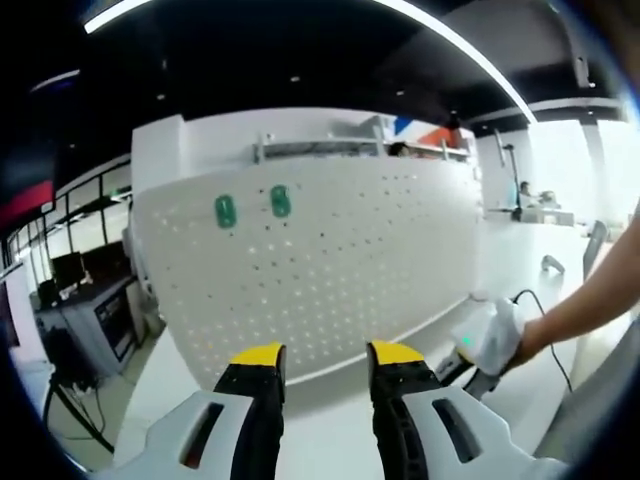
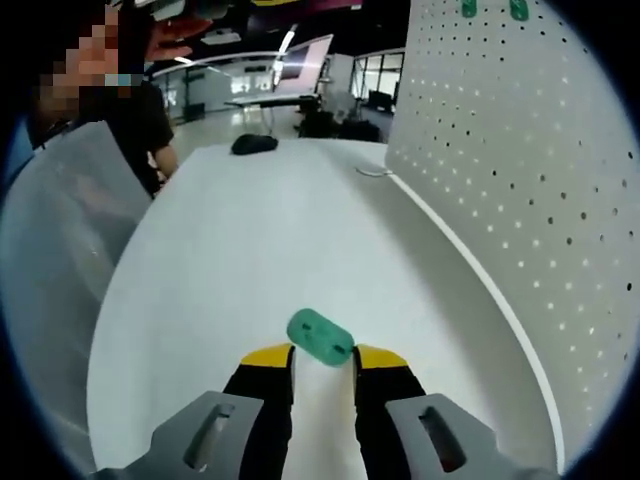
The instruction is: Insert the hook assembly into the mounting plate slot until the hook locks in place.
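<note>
A white pegboard mounting plate [image 1: 330, 260] stands upright on the white table, with two green hooks [image 1: 226, 211] [image 1: 280, 201] hanging near its upper left. My left gripper [image 1: 327, 355] faces it from below, open, nothing between its yellow-tipped jaws. In the right gripper view the pegboard [image 2: 500, 150] runs along the right side, the two mounted hooks [image 2: 468, 8] at its top edge. A loose green hook [image 2: 320, 337] sits low over the table, with my right gripper [image 2: 323, 358] shut on it at the jaw tips. A gloved hand [image 1: 492, 335] holds that gripper beside the board.
The white table [image 2: 270, 230] stretches away beside the board. A black object [image 2: 254, 144] lies at its far end and a thin cable [image 2: 375, 172] by the board's foot. A person in black [image 2: 135, 115] stands at the left. Another cable [image 1: 535, 305] trails past the gloved hand.
</note>
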Available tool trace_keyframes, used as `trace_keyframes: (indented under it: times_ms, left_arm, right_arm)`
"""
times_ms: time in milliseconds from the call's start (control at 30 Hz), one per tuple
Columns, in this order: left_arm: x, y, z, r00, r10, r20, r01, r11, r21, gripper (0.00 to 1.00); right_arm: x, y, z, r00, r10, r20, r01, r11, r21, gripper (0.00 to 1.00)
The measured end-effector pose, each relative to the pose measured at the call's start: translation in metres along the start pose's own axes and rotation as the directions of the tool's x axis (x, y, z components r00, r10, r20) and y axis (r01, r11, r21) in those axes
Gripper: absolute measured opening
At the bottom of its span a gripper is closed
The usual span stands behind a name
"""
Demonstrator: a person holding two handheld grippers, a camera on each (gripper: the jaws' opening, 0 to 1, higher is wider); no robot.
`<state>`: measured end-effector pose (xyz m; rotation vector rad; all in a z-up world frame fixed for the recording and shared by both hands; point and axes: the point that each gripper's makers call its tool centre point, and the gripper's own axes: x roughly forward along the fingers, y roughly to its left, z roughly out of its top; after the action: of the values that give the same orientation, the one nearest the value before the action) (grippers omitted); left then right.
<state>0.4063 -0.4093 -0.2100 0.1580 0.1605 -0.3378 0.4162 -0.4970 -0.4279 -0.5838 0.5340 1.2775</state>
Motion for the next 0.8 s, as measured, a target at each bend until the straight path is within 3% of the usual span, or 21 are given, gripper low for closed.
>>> trace_keyframes:
  times_ms: [500, 800]
  left_arm:
    - [0.004, -0.014, -0.011, 0.999, -0.037, -0.028, 0.037, 0.999, 0.009, 0.34]
    - [0.013, -0.038, -0.043, 0.986, -0.111, -0.121, 0.119, 0.991, 0.061, 0.34]
  right_arm:
    - [-0.009, -0.006, 0.006, 1.000, -0.024, 0.012, 0.024, 1.000, 0.000, 0.25]
    - [-0.016, -0.011, 0.009, 0.999, -0.034, 0.022, 0.034, 0.999, 0.002, 0.28]
